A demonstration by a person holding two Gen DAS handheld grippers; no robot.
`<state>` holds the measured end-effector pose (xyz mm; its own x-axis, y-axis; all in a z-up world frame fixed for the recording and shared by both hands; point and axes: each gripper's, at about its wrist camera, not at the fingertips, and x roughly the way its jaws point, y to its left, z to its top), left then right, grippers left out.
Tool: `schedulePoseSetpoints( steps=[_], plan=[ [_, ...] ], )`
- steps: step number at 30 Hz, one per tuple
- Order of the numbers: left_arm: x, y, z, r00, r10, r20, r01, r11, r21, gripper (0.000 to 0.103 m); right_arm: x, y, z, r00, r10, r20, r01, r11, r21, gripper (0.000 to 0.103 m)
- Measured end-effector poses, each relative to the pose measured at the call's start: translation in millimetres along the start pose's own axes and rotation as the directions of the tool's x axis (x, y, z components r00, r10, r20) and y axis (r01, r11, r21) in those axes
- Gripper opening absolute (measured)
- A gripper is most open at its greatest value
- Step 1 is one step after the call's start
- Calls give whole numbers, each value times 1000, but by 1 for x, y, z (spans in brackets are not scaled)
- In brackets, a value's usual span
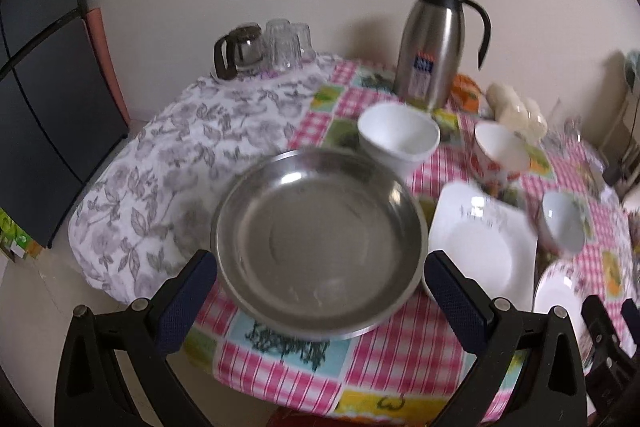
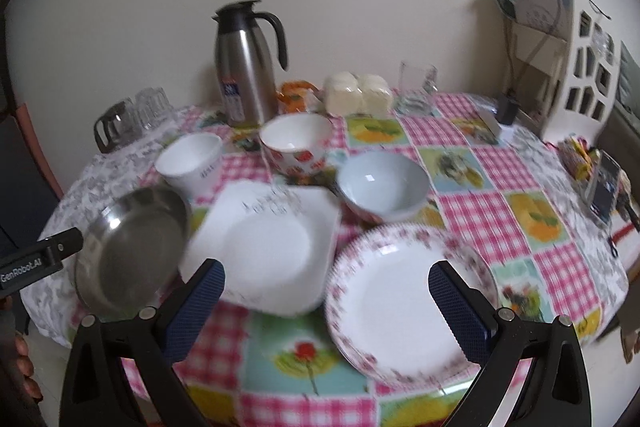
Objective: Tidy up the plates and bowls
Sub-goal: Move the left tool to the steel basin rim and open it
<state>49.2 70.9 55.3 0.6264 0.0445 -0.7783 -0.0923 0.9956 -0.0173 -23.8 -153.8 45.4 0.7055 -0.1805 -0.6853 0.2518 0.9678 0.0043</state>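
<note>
The steel dish (image 1: 318, 247) sits at the near left of the table (image 1: 400, 355), and in the right wrist view it looks tipped up on one side, though blur makes it hard to tell whether it is lifted or only leaning. To its right lie the square white plate (image 2: 264, 247) and, nearer the edge, the round flowered plate (image 2: 400, 303); behind them stand three bowls: a plain white bowl (image 2: 192, 163), a strawberry-patterned bowl (image 2: 296, 143) and a pale blue bowl (image 2: 382, 185). Nothing is stacked yet, so the sorting seems to be at its start, with the first pick in hand. The left hand-held gripper (image 1: 320, 291) is spread wide, its blue pads either side of the steel dish's near rim and not clearly touching it. The right hand-held gripper (image 2: 326, 303) is also spread wide, holding nothing, with the gap between the two plates in front of it. The next move probably calls for closing on a thin rim, which may slip on smooth metal or glazed china, then carrying that piece onto a matching one. Far back stand a steel jug (image 2: 246, 67) and some glasses (image 1: 286, 43), well apart from the work.
</note>
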Motion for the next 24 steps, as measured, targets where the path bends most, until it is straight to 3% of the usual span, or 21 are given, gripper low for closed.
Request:
schedulePoseSetpoints(
  steps=[4, 8, 12, 18, 24],
  plan=[
    [3, 3, 17, 999, 10, 43, -8, 999, -50, 103, 3, 12, 19, 999, 25, 22, -25, 1000, 13, 103],
    [9, 1, 26, 993, 65, 101, -56, 994, -91, 103, 10, 18, 29, 999, 29, 33, -30, 999, 25, 103],
    [25, 1, 34, 995, 70, 70, -61, 990, -125, 103, 21, 23, 37, 999, 30, 45, -31, 999, 34, 103],
    [44, 9, 36, 997, 22, 70, -12, 990, -144, 103, 34, 25, 41, 994, 55, 97, -57, 998, 19, 103],
    [43, 31, 43, 993, -14, 118, 32, 988, -152, 103, 50, 33, 40, 992, 105, 76, -106, 994, 13, 103]
  ],
)
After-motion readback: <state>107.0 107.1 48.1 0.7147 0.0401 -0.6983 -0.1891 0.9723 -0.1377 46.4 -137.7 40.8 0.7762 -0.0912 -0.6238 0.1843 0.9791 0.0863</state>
